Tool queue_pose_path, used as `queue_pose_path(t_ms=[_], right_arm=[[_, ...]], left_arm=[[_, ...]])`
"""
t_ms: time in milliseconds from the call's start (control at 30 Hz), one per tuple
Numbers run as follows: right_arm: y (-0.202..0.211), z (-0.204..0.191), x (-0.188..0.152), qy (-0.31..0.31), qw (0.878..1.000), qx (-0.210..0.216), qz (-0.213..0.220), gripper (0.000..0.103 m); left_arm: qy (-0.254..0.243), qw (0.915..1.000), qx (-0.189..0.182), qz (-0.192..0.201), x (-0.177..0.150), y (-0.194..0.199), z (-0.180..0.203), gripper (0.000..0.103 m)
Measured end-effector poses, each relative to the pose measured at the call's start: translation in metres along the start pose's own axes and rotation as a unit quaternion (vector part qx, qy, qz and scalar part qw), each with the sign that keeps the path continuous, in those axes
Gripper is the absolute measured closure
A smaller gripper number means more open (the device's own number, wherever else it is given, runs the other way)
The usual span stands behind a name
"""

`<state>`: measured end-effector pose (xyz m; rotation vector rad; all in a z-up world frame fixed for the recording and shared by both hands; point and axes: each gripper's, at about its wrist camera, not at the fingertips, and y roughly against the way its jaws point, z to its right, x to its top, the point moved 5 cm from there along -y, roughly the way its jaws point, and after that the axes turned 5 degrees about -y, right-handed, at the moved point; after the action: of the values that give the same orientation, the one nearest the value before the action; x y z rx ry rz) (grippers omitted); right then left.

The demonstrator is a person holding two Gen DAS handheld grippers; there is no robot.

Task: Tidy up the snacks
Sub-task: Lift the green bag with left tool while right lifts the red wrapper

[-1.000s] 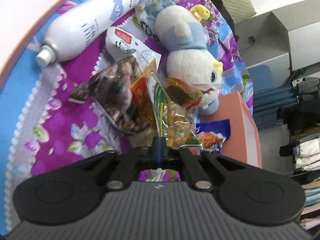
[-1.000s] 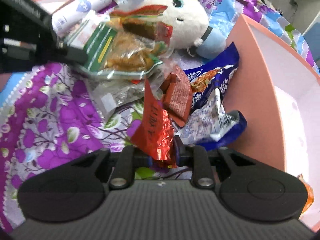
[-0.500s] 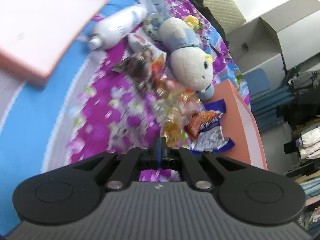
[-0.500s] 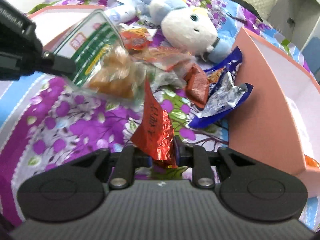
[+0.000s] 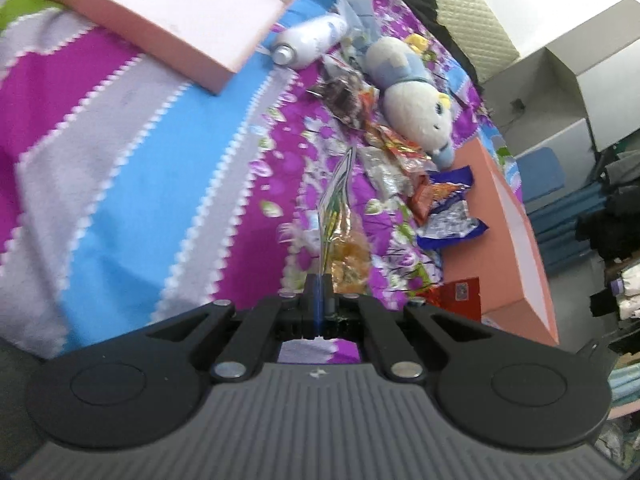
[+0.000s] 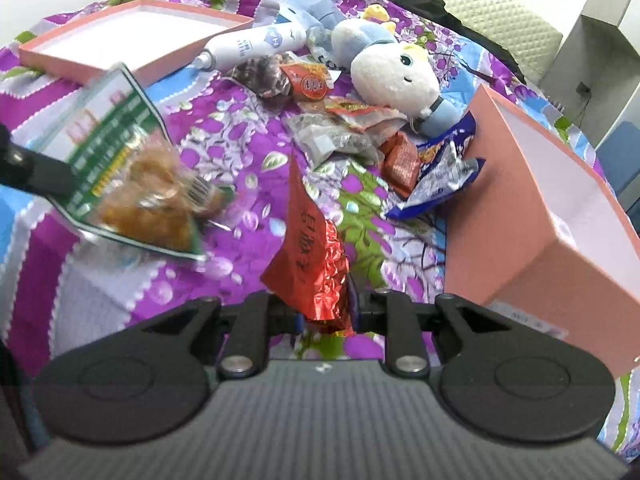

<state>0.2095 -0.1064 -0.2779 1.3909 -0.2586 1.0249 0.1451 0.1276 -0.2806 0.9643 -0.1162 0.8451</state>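
Note:
My left gripper (image 5: 318, 288) is shut on the edge of a clear green-labelled bag of golden snacks (image 5: 340, 236), lifted above the quilt; the right wrist view shows the same bag (image 6: 132, 176) hanging at the left. The right gripper (image 6: 326, 314) is shut on a crinkled red foil packet (image 6: 310, 260) that stands up between its jaws. More snacks lie in a heap on the bed: a blue-and-silver bag (image 6: 440, 172), a small red pack (image 6: 402, 160), a dark bag (image 6: 264, 76) and a grey bag (image 6: 332, 140).
An open pink box (image 6: 536, 184) stands at the right, and a second shallow pink box (image 6: 132, 36) lies at the far left. A white plush toy (image 6: 394, 76) and a white bottle (image 6: 256, 46) rest beyond the heap. The flowered quilt (image 5: 140, 184) covers everything.
My left gripper pulled back and to the left with the green-labelled bag, off the heap and out over the blue stripes. The right gripper drew back too, the red packet still in it.

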Motion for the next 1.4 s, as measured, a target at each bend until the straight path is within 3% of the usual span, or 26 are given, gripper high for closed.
queue_pose_path(t_ms=[200,300,333,367,433,467,667,867,1067,1200,1333,1400], right_arm=[[-0.004,-0.007,-0.011,-0.028,0.999,0.014,0.009,0.078],[-0.002,-0.004,-0.010,-0.050,0.998,0.030,0.013,0.071],[0.000,-0.003,-0.010,-0.060,0.997,0.036,0.017,0.068],[0.001,-0.001,-0.010,-0.070,0.996,0.041,0.020,0.061],[0.004,0.001,-0.011,-0.090,0.994,0.048,0.027,0.043],[0.008,0.002,-0.013,-0.101,0.993,0.060,0.032,0.036],[0.033,0.005,-0.016,-0.137,0.982,0.114,0.068,0.035],[0.048,0.019,-0.012,-0.167,0.971,0.129,0.113,0.035],[0.023,0.038,-0.013,-0.232,0.960,0.130,0.088,0.035],[0.026,0.045,-0.016,-0.267,0.943,0.173,0.096,0.035],[0.038,0.049,-0.015,-0.273,0.940,0.173,0.107,0.035],[0.035,0.053,-0.015,-0.275,0.944,0.150,0.103,0.035]], left_arm=[[0.002,0.9988,0.046,-0.015,-0.003,0.008,-0.025,0.102],[-0.003,0.9976,0.062,-0.029,-0.002,0.012,-0.030,0.092],[-0.008,0.9973,0.067,-0.030,-0.001,0.016,-0.032,0.078],[-0.010,0.9969,0.072,-0.029,-0.001,0.019,-0.032,0.056],[-0.014,0.9957,0.090,-0.017,0.001,0.028,-0.032,0.031],[-0.022,0.9948,0.100,-0.005,0.003,0.034,-0.031,0.028],[-0.078,0.9925,0.088,0.032,0.014,0.055,-0.004,0.025],[-0.116,0.9914,0.057,0.016,0.014,0.028,0.020,0.019],[-0.143,0.9876,0.064,-0.014,0.012,-0.018,0.030,0.018],[-0.135,0.9880,0.071,-0.021,0.012,-0.035,0.027,0.018],[-0.137,0.9869,0.081,-0.028,0.011,-0.043,0.023,0.018],[-0.137,0.9865,0.085,-0.029,0.011,-0.048,0.021,0.018]])
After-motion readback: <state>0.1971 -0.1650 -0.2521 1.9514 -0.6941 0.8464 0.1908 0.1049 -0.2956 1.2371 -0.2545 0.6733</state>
